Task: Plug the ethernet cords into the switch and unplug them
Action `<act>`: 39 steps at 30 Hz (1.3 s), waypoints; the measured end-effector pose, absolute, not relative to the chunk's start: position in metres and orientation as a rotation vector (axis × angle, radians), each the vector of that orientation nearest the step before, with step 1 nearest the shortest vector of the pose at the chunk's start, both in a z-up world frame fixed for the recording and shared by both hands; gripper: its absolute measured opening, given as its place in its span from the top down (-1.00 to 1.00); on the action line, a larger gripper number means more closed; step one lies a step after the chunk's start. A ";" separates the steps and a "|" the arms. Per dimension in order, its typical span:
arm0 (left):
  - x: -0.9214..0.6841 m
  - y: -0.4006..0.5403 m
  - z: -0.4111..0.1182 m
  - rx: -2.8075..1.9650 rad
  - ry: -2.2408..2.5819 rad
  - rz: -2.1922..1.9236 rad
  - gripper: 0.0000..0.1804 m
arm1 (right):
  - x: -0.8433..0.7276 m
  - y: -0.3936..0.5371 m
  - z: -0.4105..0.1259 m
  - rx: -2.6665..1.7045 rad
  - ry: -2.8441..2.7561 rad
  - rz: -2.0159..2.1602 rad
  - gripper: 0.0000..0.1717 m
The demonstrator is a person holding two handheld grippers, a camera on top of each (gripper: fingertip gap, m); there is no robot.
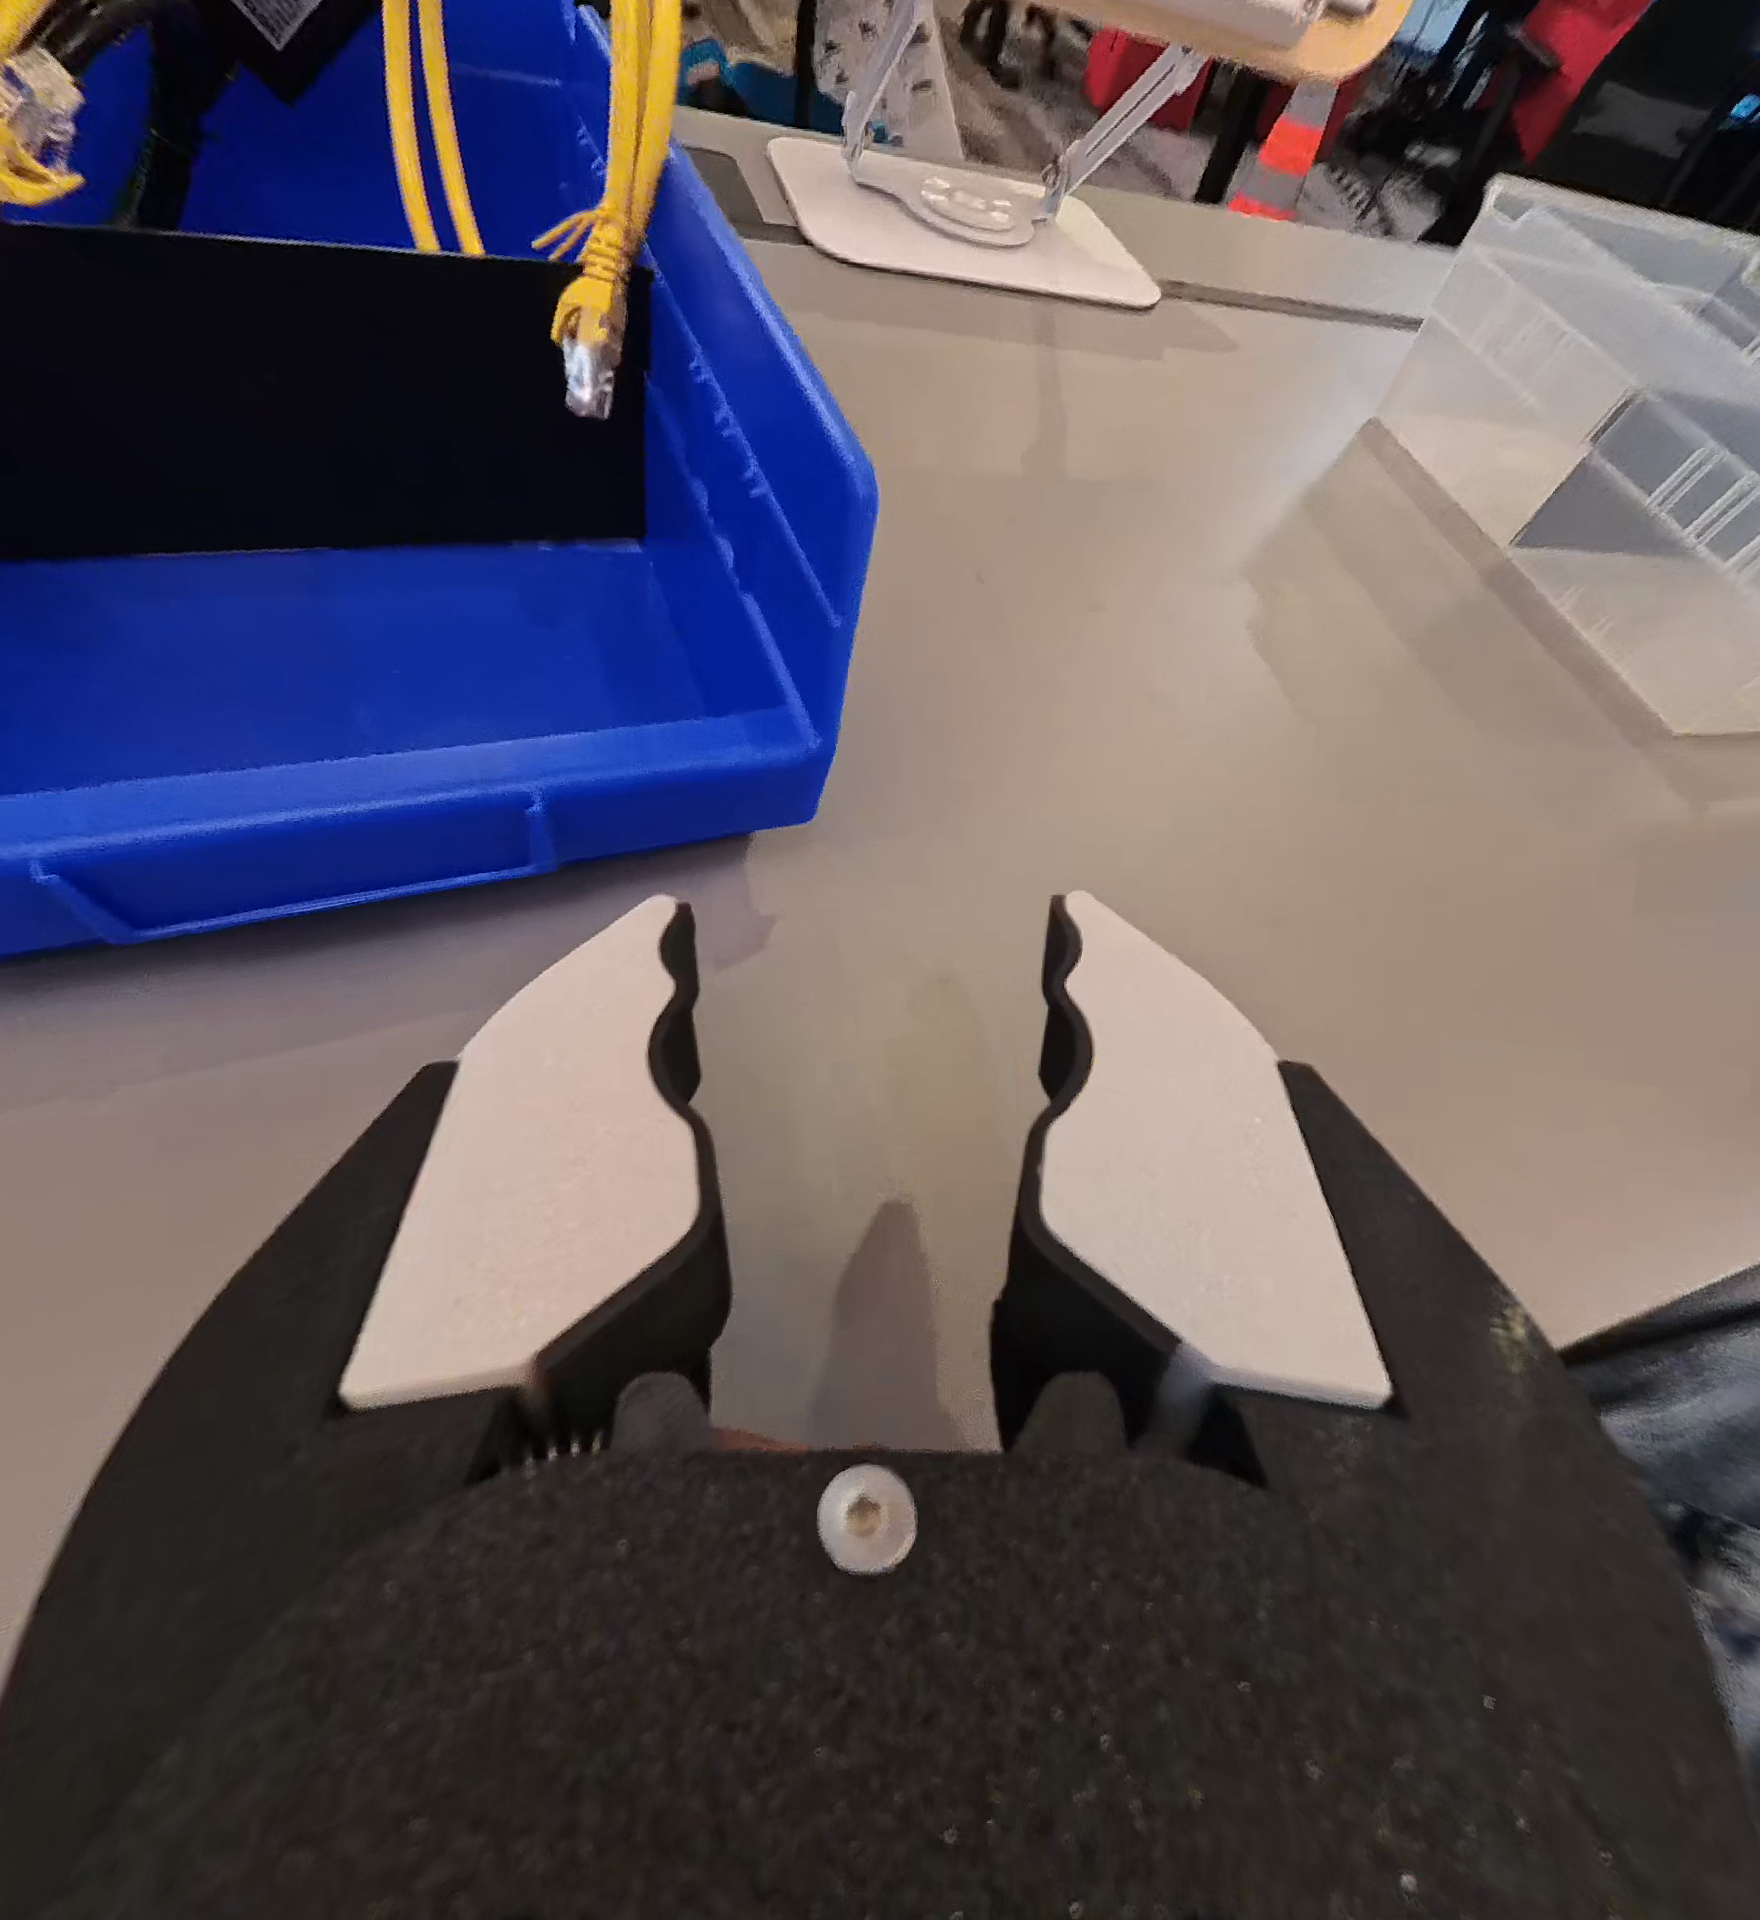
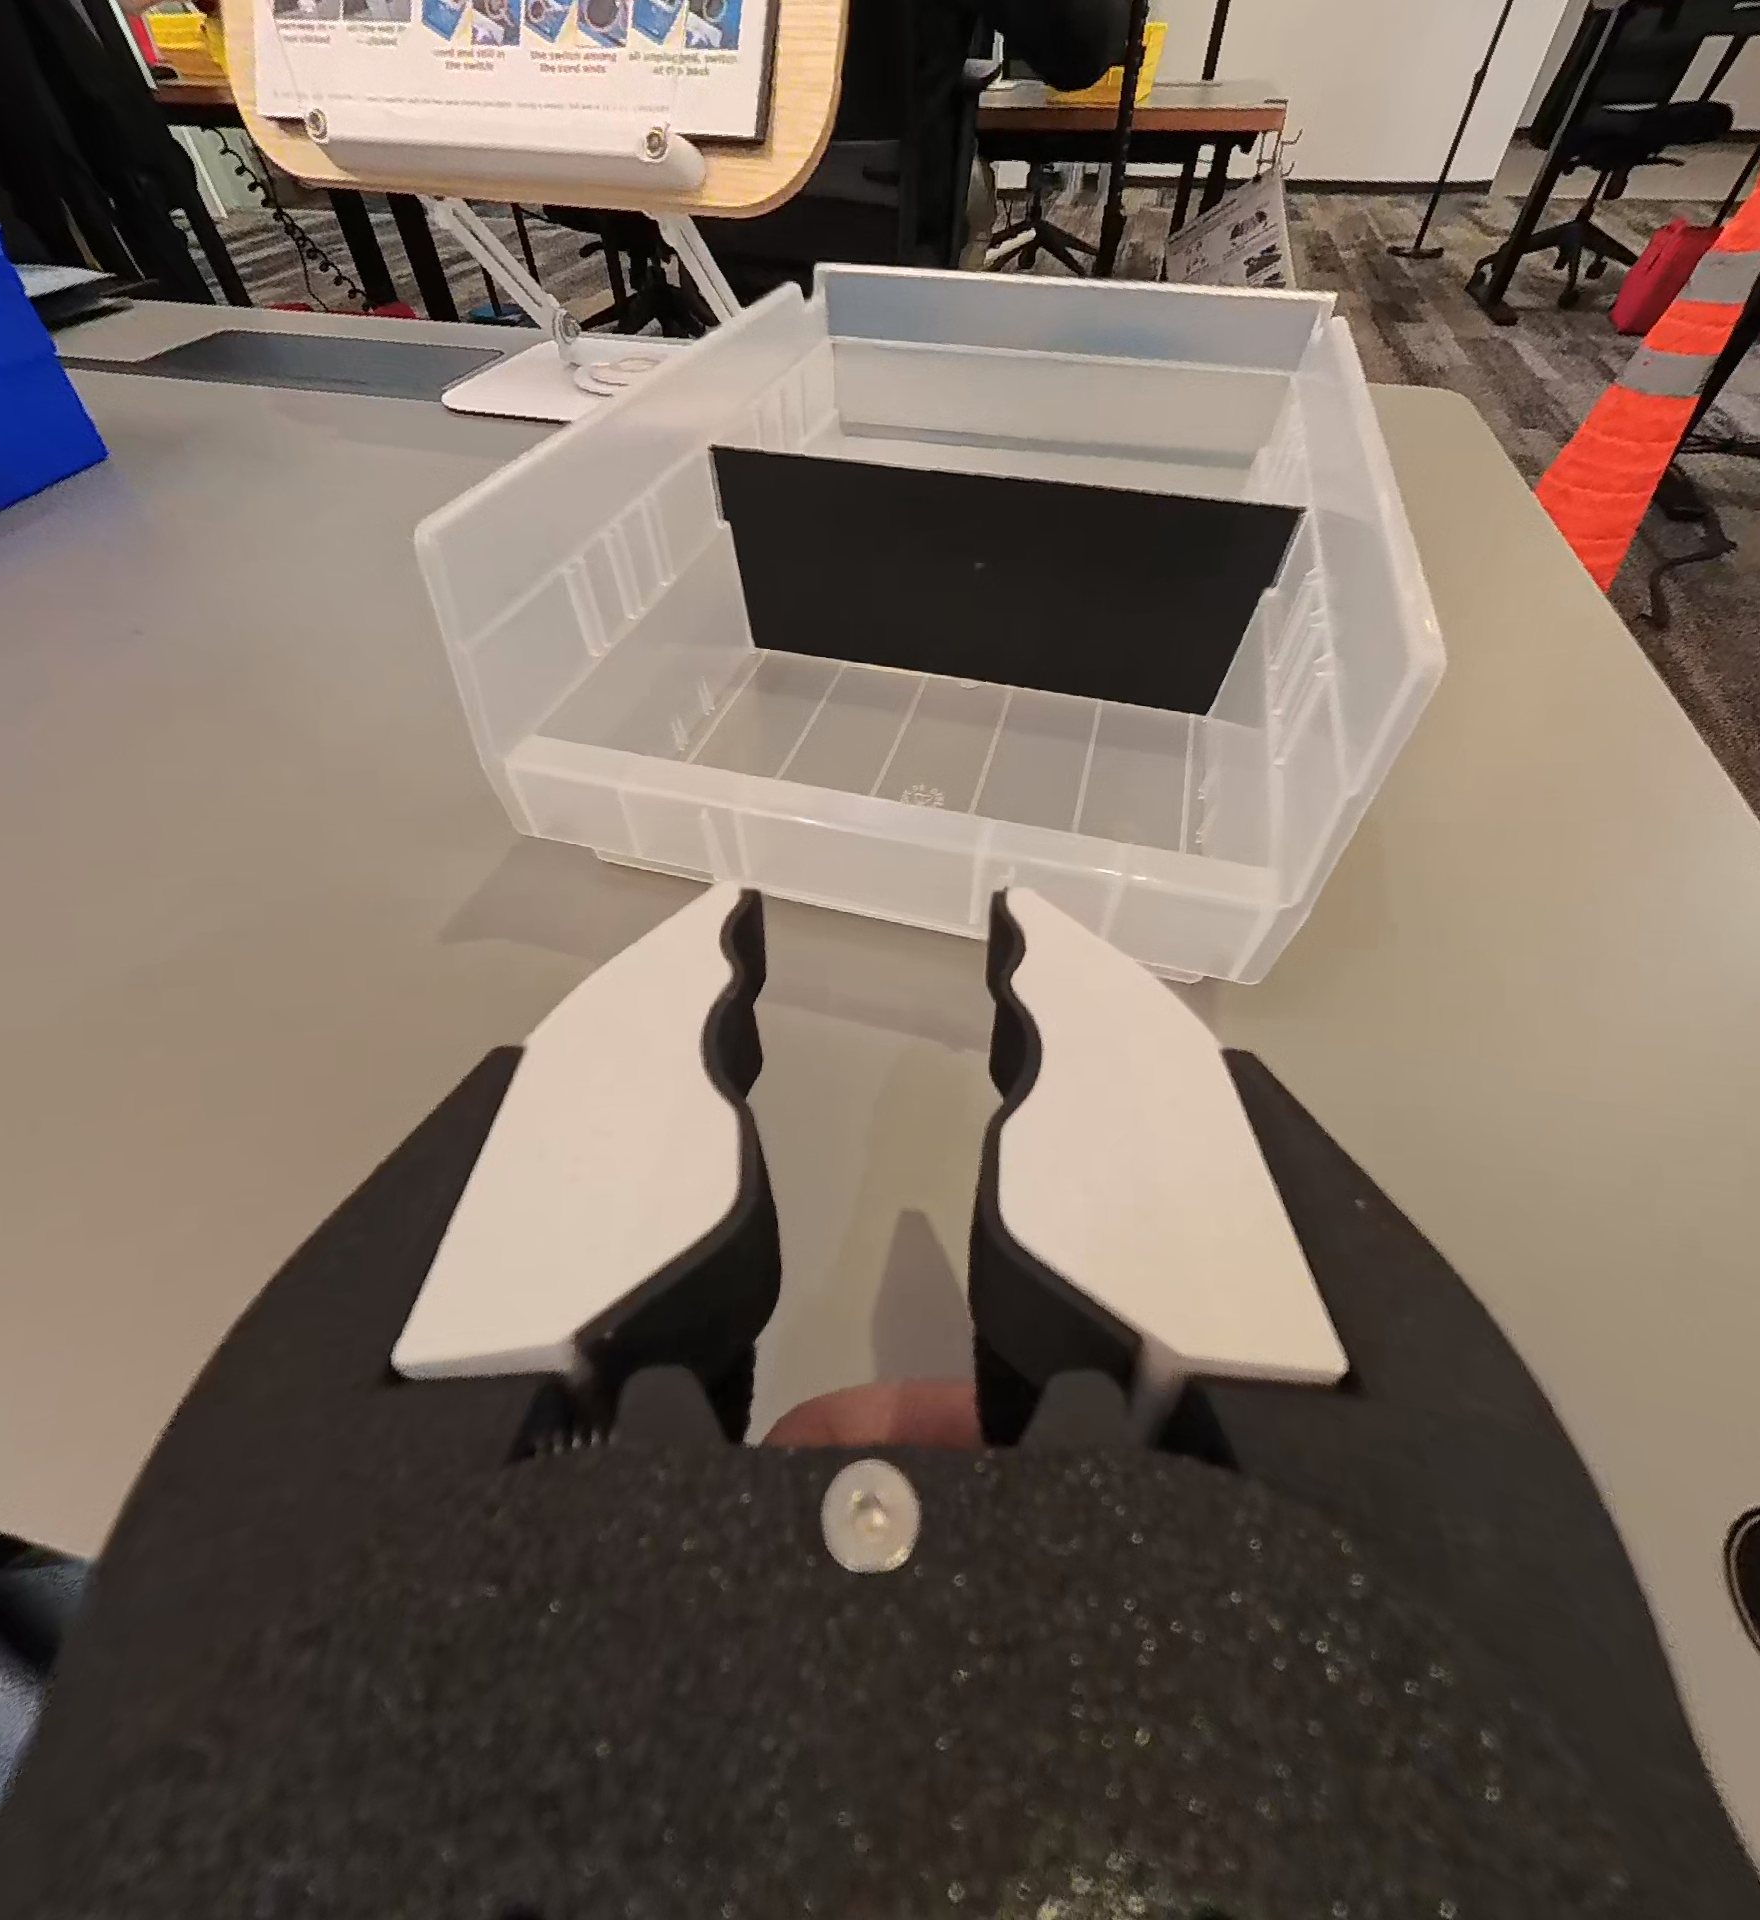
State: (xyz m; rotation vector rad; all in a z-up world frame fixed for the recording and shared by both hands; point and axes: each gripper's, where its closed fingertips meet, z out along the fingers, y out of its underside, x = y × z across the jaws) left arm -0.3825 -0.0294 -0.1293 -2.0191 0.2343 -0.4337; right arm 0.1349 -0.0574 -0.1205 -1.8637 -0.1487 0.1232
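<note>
In the left wrist view a blue bin [image 1: 647, 769] with a black divider [image 1: 284, 416] sits on the grey table [image 1: 1115, 727] at the left. Yellow ethernet cords [image 1: 419, 125] hang in it behind the divider; one cord's clear plug [image 1: 590, 353] dangles over the divider's right end, and more plugs [image 1: 14, 114] show at the top left. My left gripper [image 1: 871, 914] is open and empty over the bare table, just right of the bin's front corner. My right gripper [image 2: 871, 914] is open and empty, just in front of a clear bin [image 2: 959, 852]. I see no switch.
The clear bin has a black divider [image 2: 1001, 582] and also shows at the right of the left wrist view [image 1: 1634, 468]. A white stand's base [image 1: 959, 218] sits at the table's back edge. An orange cone [image 2: 1665, 374] stands on the floor beyond the table's right edge. The grippers' ends are close to 50 cm from one another.
</note>
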 end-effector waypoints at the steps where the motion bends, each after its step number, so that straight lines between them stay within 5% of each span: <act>1: -0.379 -0.031 -0.124 -2.008 0.215 -0.489 0.29 | 0.133 -0.058 -0.120 -1.864 -0.152 0.128 0.53; 12: -0.358 -0.046 -0.060 -1.694 0.102 -1.127 0.23 | 0.073 -0.074 -0.115 -1.985 -0.244 0.449 0.42; 27: -0.377 -0.033 -0.081 -1.950 0.481 -0.771 0.18 | 0.047 -0.061 -0.121 -1.976 -0.372 0.521 0.39; 39: -0.432 0.179 -0.025 -1.989 1.140 0.001 0.29 | 0.021 -0.051 -0.130 -1.992 -0.462 0.518 0.37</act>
